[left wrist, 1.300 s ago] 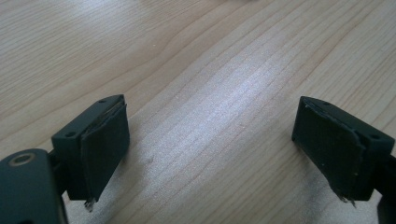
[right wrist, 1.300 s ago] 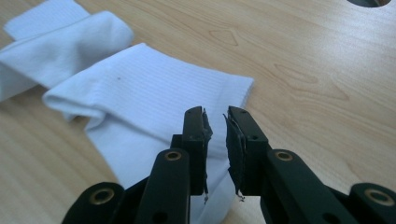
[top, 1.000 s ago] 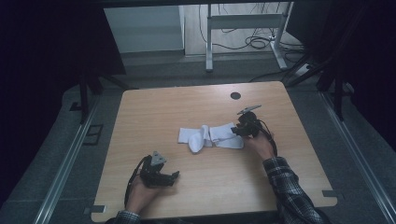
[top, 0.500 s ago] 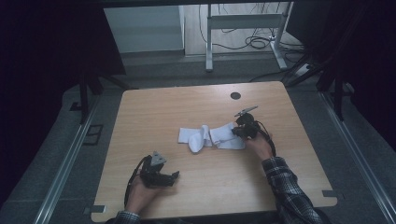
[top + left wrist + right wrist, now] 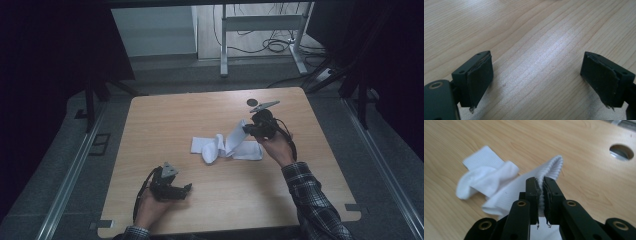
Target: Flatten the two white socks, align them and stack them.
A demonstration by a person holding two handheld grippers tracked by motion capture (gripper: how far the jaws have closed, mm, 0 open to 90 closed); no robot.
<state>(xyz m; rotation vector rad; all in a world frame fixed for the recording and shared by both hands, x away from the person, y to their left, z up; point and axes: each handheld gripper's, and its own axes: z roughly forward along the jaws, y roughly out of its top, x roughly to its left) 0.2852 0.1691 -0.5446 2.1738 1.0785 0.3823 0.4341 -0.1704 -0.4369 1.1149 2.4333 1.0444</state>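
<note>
Two white socks lie in the middle of the wooden table (image 5: 165, 125). My right gripper (image 5: 246, 130) (image 5: 541, 200) is shut on the ribbed cuff of one sock (image 5: 235, 138) (image 5: 550, 168) and holds that end lifted off the table. The other sock (image 5: 206, 146) (image 5: 484, 176) lies crumpled to its left, its cuff flat on the wood. My left gripper (image 5: 188, 188) (image 5: 537, 82) rests near the front left of the table, jaws wide open with bare wood between them.
A round cable hole (image 5: 251, 102) (image 5: 621, 152) sits near the table's far edge, just behind the right gripper. Beyond the table stands a metal frame (image 5: 260, 25) with cables on the floor.
The right gripper has closed on a sock's cuff and raised it up and slightly back. The left gripper has stayed where it was.
</note>
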